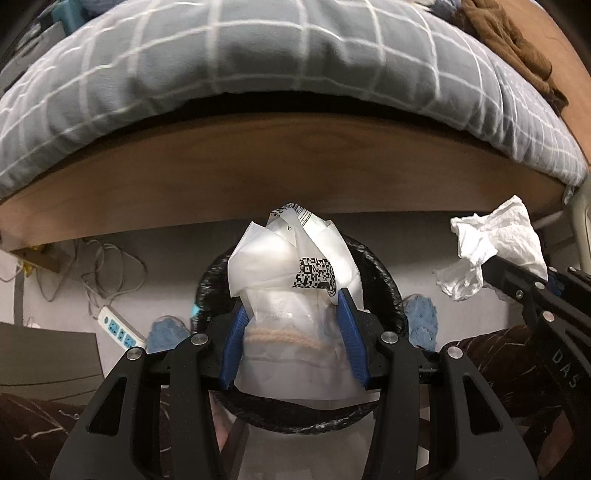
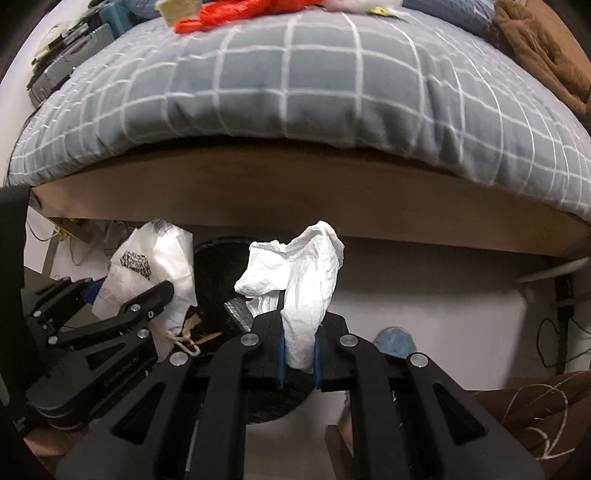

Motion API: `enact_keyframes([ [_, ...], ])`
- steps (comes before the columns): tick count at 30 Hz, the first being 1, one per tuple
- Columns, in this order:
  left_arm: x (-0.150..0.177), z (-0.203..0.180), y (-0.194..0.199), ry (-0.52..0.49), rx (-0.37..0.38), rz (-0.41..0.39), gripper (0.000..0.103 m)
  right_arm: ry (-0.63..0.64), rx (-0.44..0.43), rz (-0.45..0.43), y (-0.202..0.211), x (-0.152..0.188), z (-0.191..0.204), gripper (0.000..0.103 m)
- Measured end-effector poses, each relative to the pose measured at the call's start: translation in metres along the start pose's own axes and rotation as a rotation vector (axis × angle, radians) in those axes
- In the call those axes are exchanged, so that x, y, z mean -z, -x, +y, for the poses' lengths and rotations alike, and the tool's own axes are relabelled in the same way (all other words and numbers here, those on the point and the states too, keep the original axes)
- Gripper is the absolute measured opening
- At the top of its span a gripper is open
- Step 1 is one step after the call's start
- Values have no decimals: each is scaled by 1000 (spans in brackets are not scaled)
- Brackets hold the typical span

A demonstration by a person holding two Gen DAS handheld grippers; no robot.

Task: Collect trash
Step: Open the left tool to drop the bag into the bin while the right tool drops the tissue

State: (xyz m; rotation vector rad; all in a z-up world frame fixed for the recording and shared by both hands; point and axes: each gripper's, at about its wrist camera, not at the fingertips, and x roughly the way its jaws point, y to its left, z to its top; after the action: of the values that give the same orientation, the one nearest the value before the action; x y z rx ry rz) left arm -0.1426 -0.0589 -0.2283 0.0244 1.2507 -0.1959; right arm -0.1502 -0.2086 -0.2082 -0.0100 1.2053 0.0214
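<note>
Tissue point(image 2: 306, 280): light, soft, crushable; right gripper point(image 2: 298, 363) pinches its lower end. Bag point(image 1: 295, 295), limp, slippery film, clamped mid-body by left gripper point(image 1: 295, 339) above bin point(image 1: 391, 291).

Pale grey floor point(image 1: 155, 240) under a wooden bed frame point(image 1: 280, 166), bearing a black-lined bin point(image 1: 388, 280) at centre, a white power strip point(image 1: 120, 328) with tangled cables point(image 1: 92, 266) far left; above, grey checked bedding point(image 2: 295, 81) carrying a red bundle point(image 2: 236, 14) and brown cloth point(image 2: 543, 48) far right.
</note>
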Motion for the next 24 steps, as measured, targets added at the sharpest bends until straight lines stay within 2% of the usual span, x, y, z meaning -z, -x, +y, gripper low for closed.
enact_keyframes([
  [7, 1, -16, -20, -41, -2, 40, 47, -51, 25, 41, -9, 14, -23, 10],
  [13, 6, -21, -27, -78, -37, 48, 58, -46, 26, 49, -11, 15, -18, 10],
  [16, 5, -16, -24, -62, -43, 37, 67, -43, 20, 51, -13, 13, -20, 10],
  [20, 4, -7, -13, -58, -55, -1, 87, -26, 11, 50, -15, 11, -13, 10],
  [24, 5, 11, -5, -27, -65, -24, 97, -13, -10, 45, -15, 8, 1, 10],
])
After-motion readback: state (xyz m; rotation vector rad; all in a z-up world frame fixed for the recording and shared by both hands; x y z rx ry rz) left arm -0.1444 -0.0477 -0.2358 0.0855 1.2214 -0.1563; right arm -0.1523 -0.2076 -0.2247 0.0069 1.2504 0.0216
